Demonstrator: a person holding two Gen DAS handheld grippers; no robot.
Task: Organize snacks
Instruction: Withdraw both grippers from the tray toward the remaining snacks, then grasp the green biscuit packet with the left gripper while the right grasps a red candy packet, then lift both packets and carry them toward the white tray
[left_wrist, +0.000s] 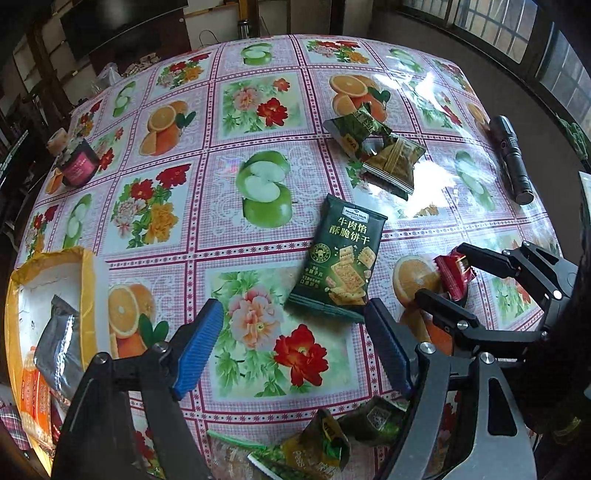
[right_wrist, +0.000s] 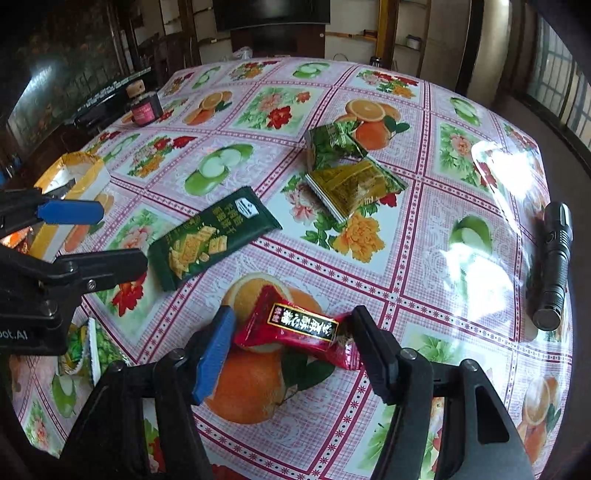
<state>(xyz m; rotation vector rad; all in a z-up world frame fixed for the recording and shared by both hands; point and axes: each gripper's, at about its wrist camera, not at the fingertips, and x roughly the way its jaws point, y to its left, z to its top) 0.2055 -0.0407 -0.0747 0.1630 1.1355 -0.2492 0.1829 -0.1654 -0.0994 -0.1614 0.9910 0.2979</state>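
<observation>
A dark green cracker packet (left_wrist: 341, 260) lies flat just ahead of my open, empty left gripper (left_wrist: 295, 332); it also shows in the right wrist view (right_wrist: 210, 236). My right gripper (right_wrist: 291, 332) is open with a small red snack packet (right_wrist: 299, 326) lying between its fingers on the table; the same packet shows in the left wrist view (left_wrist: 453, 275). Two green wrapped snacks (left_wrist: 376, 151) lie farther back, also in the right wrist view (right_wrist: 347, 173). A yellow-rimmed box (left_wrist: 48, 295) at the left holds a grey packet (left_wrist: 59, 347) and an orange one.
A black flashlight (left_wrist: 511, 158) lies near the table's right edge, also in the right wrist view (right_wrist: 554, 266). A dark jar with a pink label (left_wrist: 77, 166) stands at the far left. More green wrappers (left_wrist: 325, 443) lie at the near edge. The flowered tablecloth (left_wrist: 258, 110) covers the table.
</observation>
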